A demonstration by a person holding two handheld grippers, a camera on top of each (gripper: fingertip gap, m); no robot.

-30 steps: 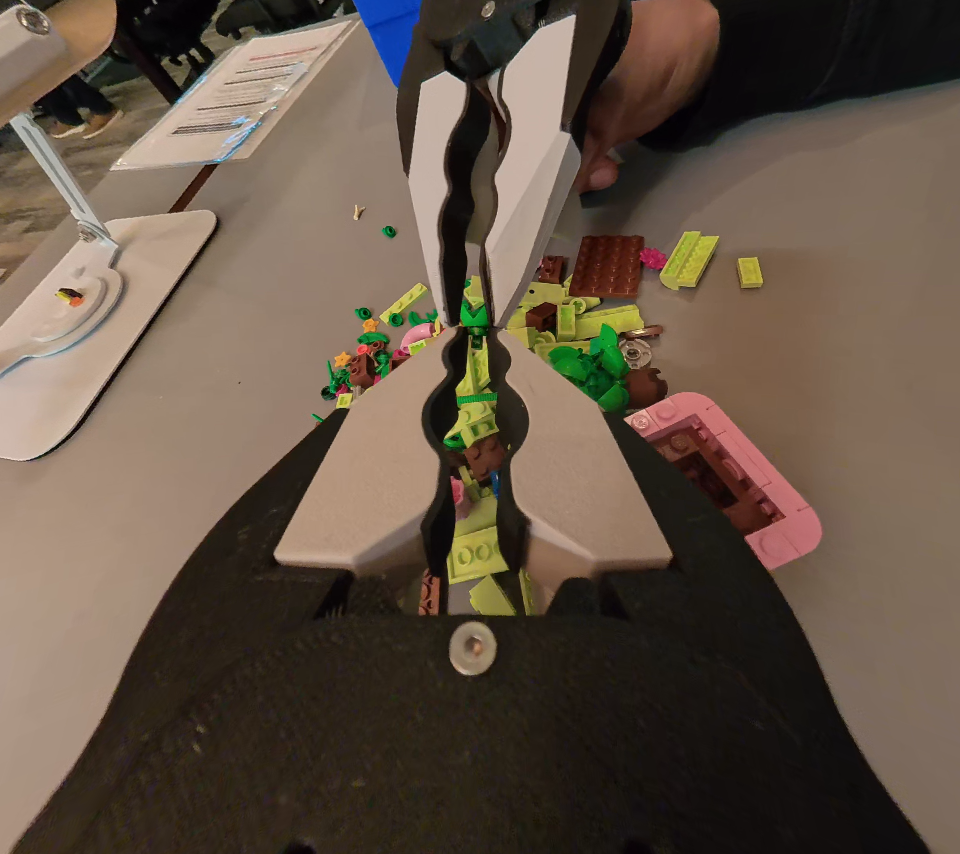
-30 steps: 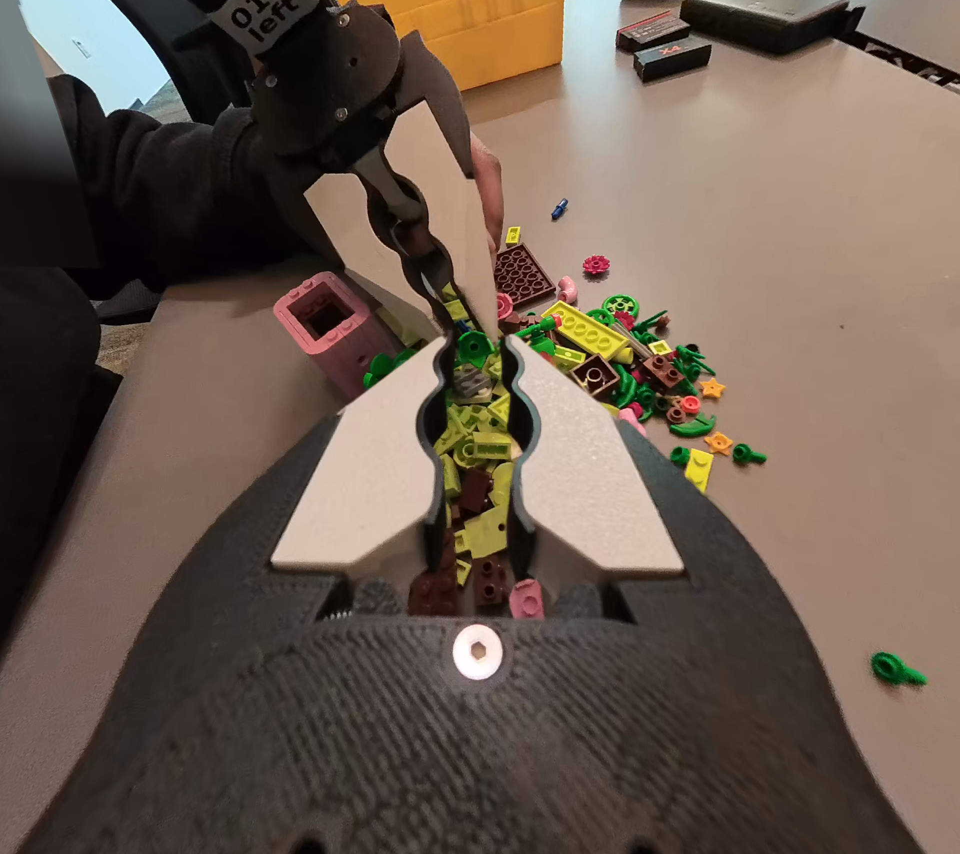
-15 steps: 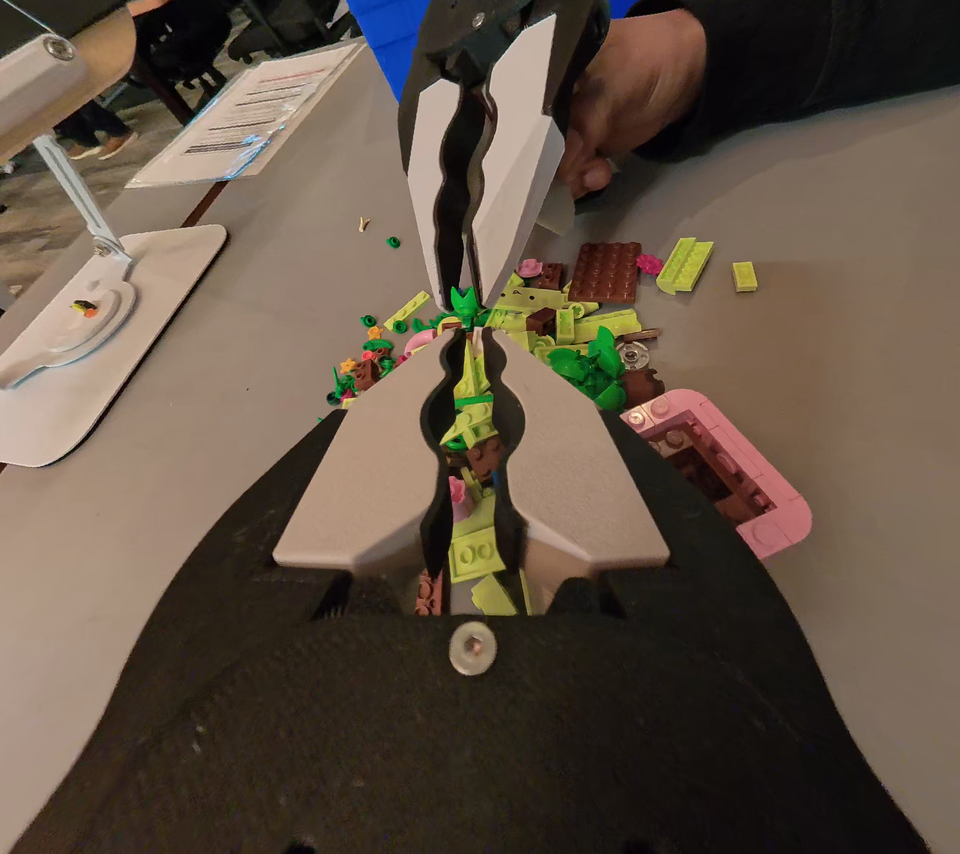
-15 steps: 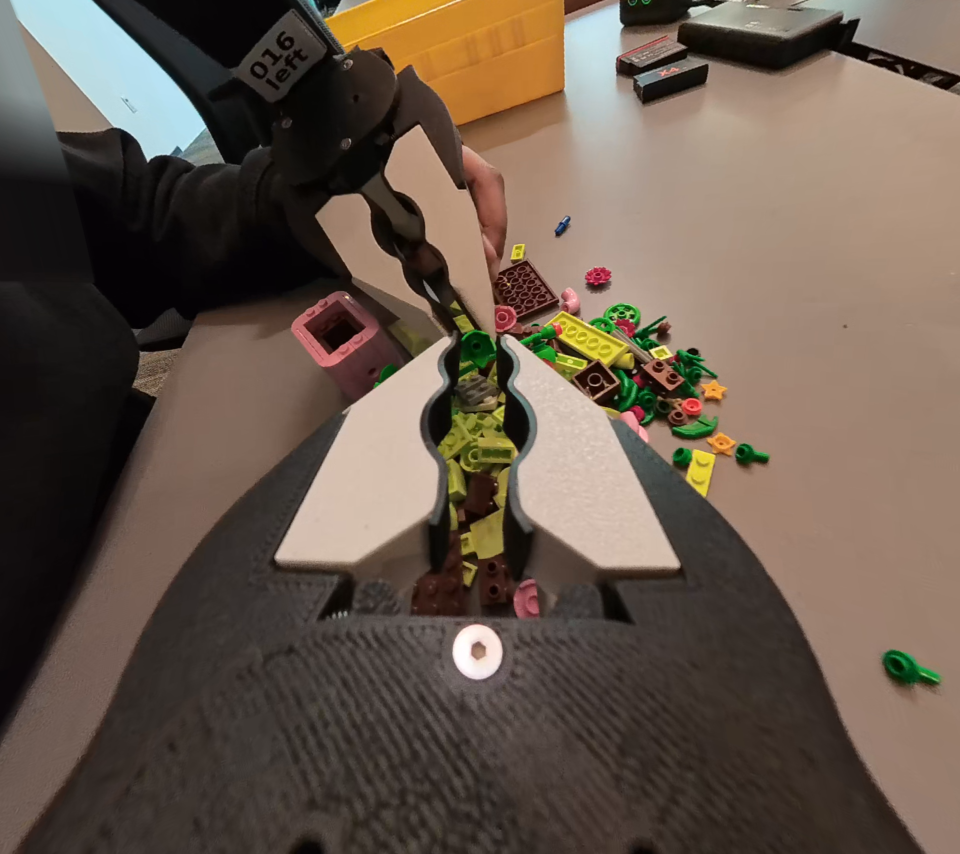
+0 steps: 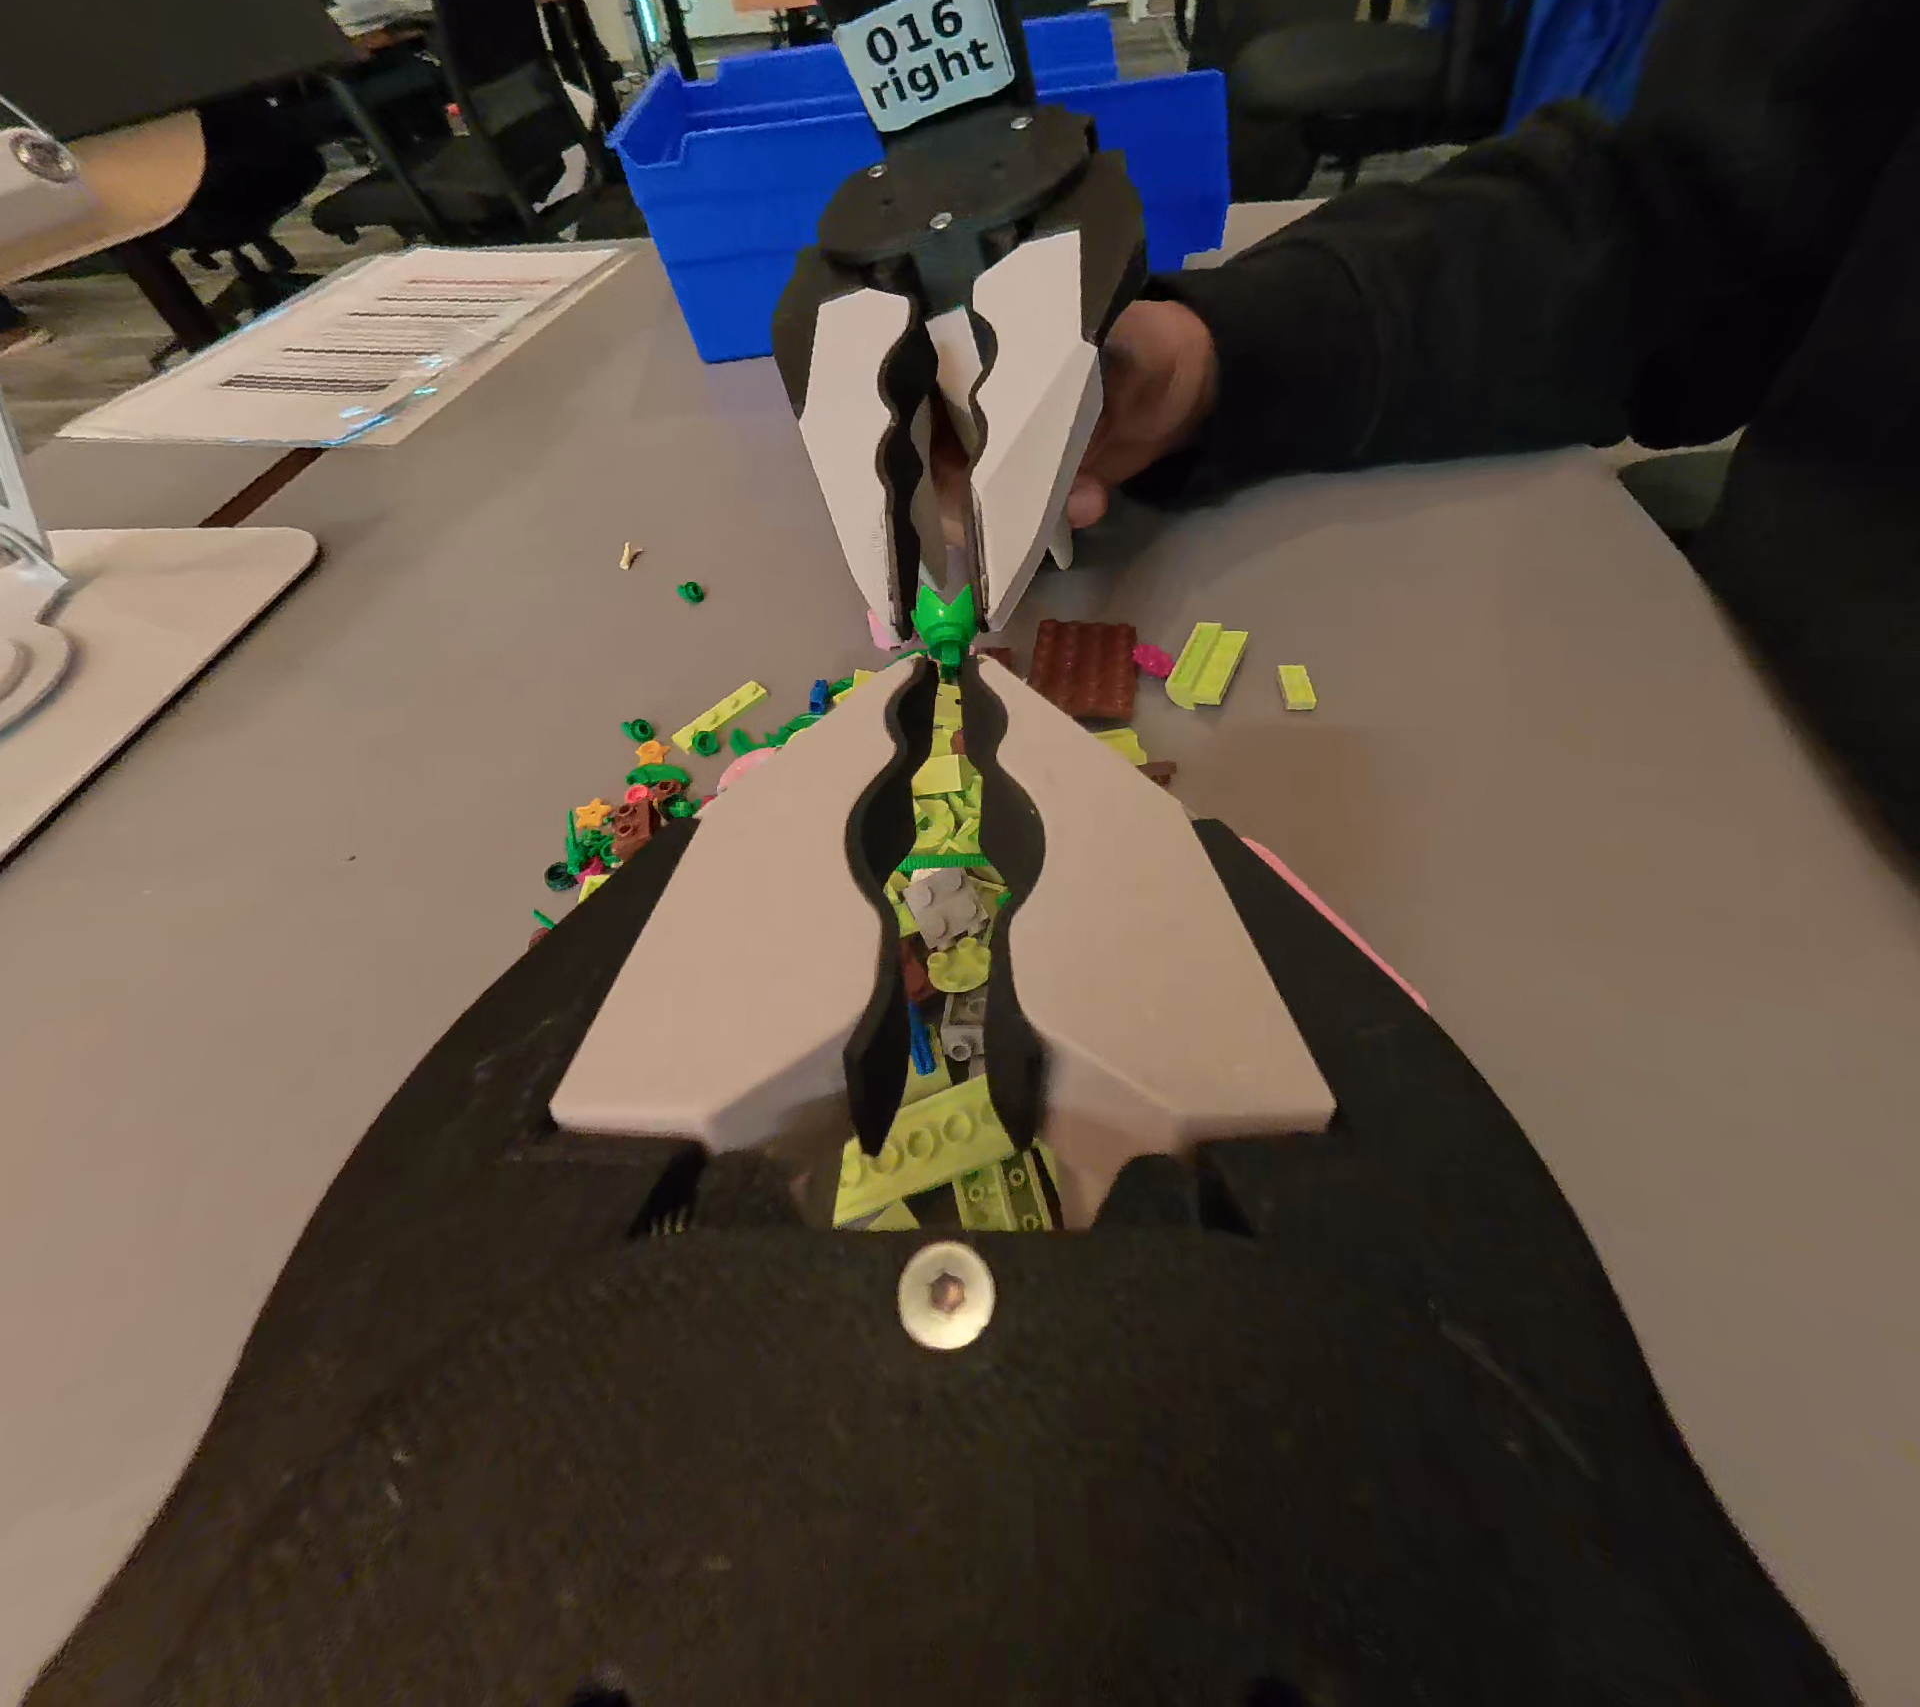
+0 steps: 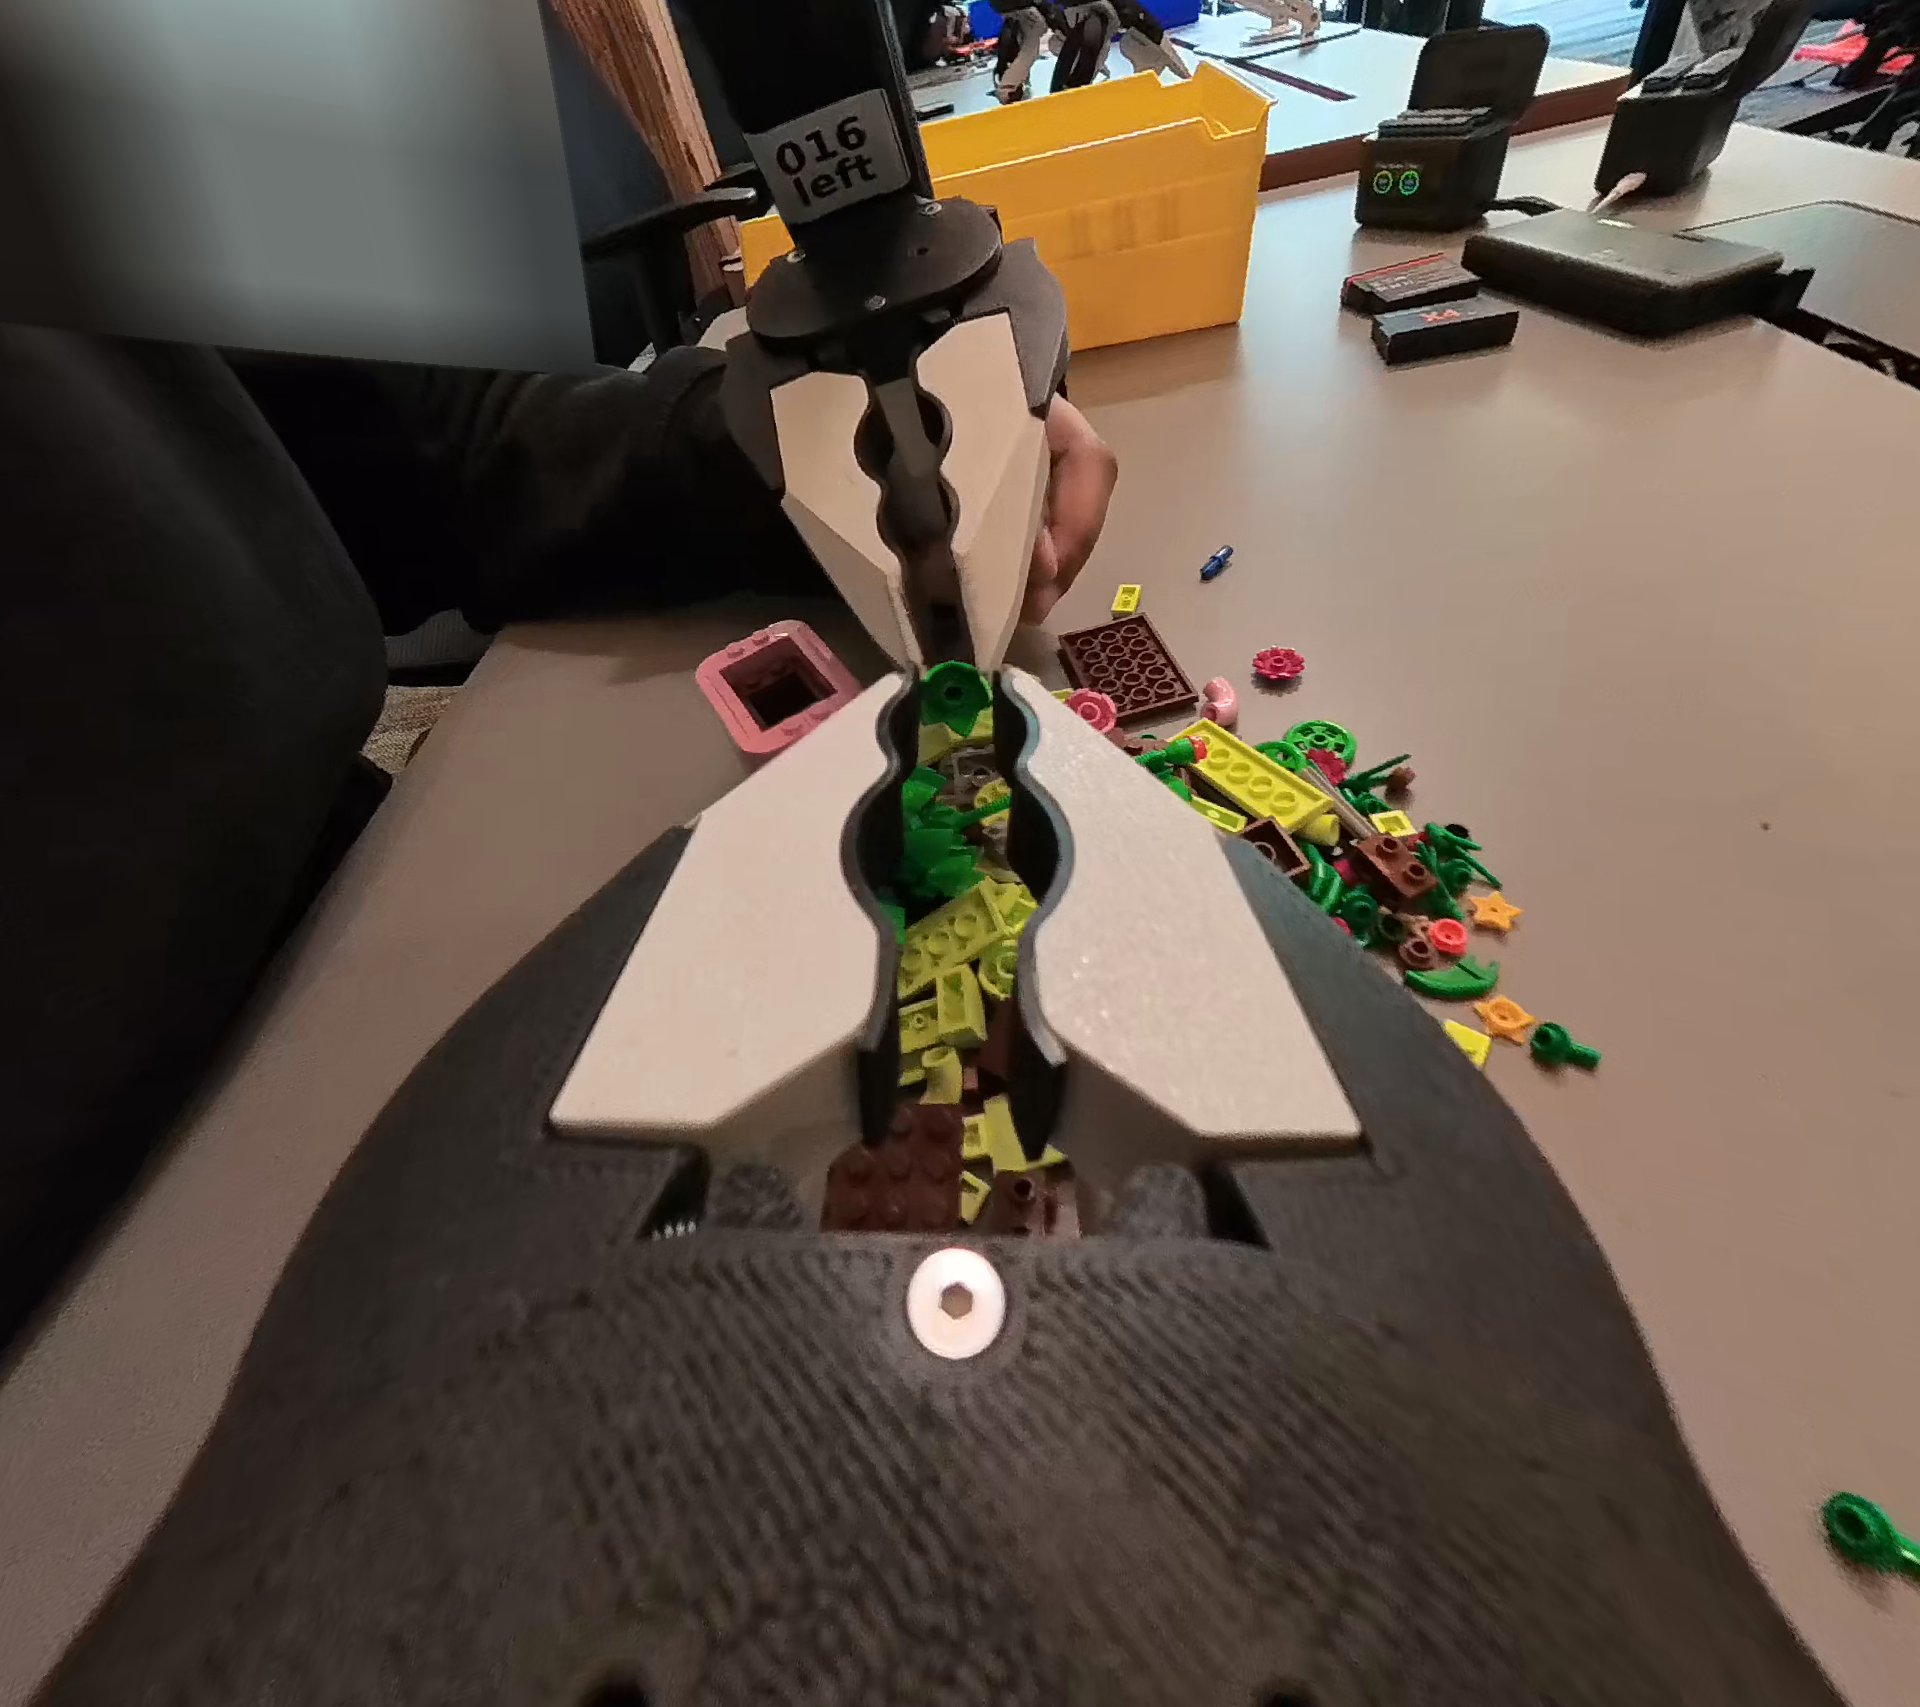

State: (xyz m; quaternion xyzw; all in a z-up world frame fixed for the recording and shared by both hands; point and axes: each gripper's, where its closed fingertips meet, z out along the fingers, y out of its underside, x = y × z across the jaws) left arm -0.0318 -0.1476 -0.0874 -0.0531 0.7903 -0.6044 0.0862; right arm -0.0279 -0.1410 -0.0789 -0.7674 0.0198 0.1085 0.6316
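Note:
A small green plant piece with a crown and a short stem hangs between the two grippers above a pile of small bricks. My left gripper is shut on its stem end. My right gripper faces it from across the table, tip to tip, and is shut on the crown. In the right wrist view the green piece sits between my right gripper's tips, with the left gripper just behind it. The pile of lime, green and brown pieces lies under both.
A pink open box and a brown studded plate lie beside the pile. A blue bin stands behind the right gripper and a yellow bin behind the left. There is also a white stand base, a laminated sheet and black devices. Left and right tips are no more than a few centimetres apart.
Both grippers have risen from the pile and levelled out, with the green piece held between their tips. More of the room behind shows.

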